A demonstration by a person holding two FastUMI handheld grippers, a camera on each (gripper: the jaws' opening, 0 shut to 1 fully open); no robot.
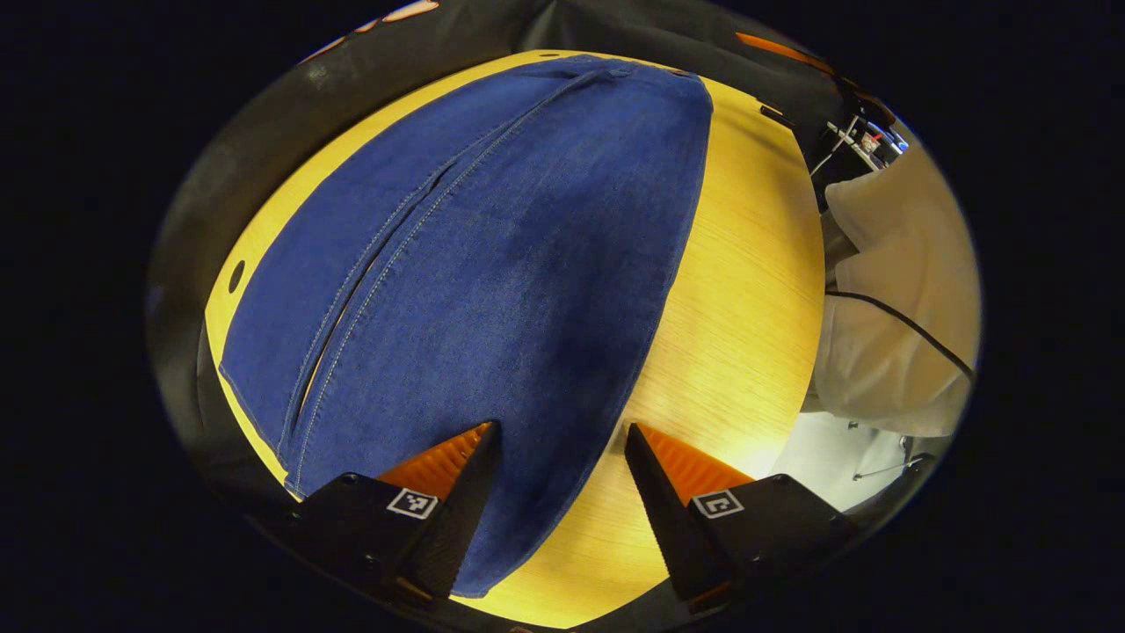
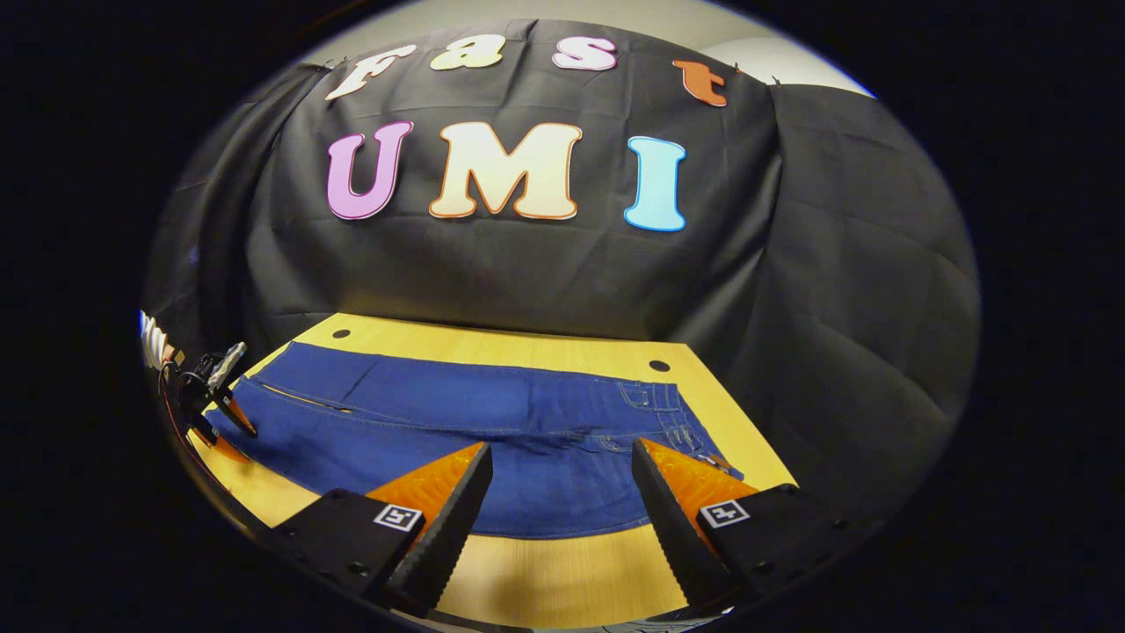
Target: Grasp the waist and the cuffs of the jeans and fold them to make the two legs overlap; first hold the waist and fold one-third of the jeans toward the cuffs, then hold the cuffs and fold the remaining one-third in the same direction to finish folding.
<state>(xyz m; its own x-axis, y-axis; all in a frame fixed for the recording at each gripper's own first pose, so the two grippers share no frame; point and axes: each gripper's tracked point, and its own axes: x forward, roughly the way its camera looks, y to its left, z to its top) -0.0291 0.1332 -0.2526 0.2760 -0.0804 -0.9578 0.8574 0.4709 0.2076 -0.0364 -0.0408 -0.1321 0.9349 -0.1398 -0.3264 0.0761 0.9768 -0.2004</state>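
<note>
We see the jeans (image 2: 492, 422) lying flat across the table (image 2: 562, 563), both legs side by side, not yet overlapped. Taking the jeans as our landmark: in the right gripper view the waist sits at their right end, and the right gripper (image 2: 562, 457) hovers over the near edge by that waist, its fingers spread wide with nothing between them. At the far left end of the jeans, by the cuffs, we see the left gripper (image 2: 230, 411); from there we cannot tell how its fingers stand.

In the left gripper view the jeans (image 1: 492, 264) run away lengthwise, a gap between the two legs. The left gripper (image 1: 562, 440) is spread apart over the cuff end, one finger above the denim, the other above the bare table (image 1: 738, 299) beside it.
</note>
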